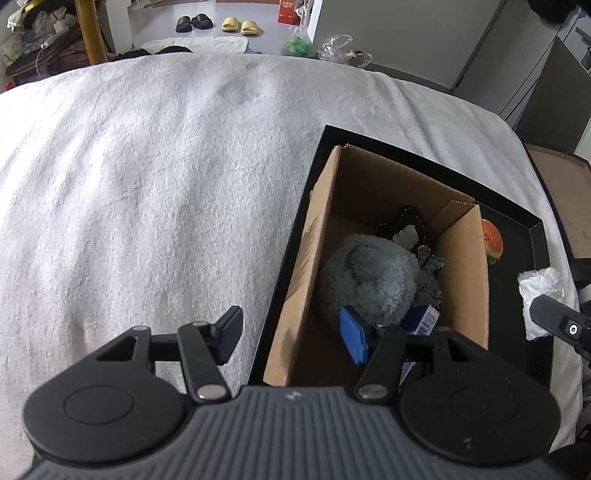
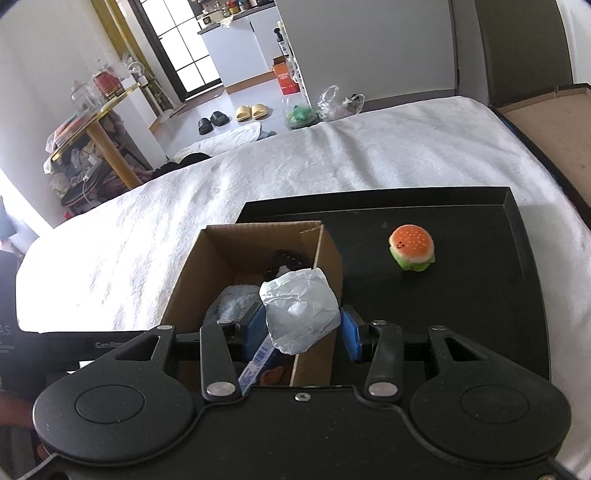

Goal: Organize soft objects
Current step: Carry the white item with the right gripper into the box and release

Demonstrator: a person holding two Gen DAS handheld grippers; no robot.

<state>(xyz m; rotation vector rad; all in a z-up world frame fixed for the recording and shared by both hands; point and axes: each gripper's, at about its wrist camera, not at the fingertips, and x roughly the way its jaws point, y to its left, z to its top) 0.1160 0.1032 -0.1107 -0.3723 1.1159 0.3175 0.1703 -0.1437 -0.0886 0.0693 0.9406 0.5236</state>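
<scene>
A cardboard box [image 1: 465, 266] [image 2: 192, 280] stands in a black tray [image 1: 532, 236] [image 2: 480, 295] on a white blanket. Inside lie a fluffy grey-blue plush [image 1: 369, 277] [image 2: 231, 301], a dark knitted item [image 1: 406, 221] and a small blue-and-white carton [image 1: 424, 319]. My left gripper [image 1: 291, 334] is open and empty, straddling the box's left wall. My right gripper [image 2: 303, 332] is shut on a crumpled white soft wad [image 2: 299, 310] [image 1: 541, 291], held over the box's right wall. A burger plush [image 2: 412, 249] [image 1: 493, 240] sits in the tray right of the box.
The white blanket [image 1: 166, 184] covers the bed to the left. A flat cardboard lid [image 2: 554, 140] lies at the right edge. Slippers [image 1: 218, 23], plastic bags [image 2: 332, 103] and a cluttered table [image 2: 96, 122] are beyond the bed.
</scene>
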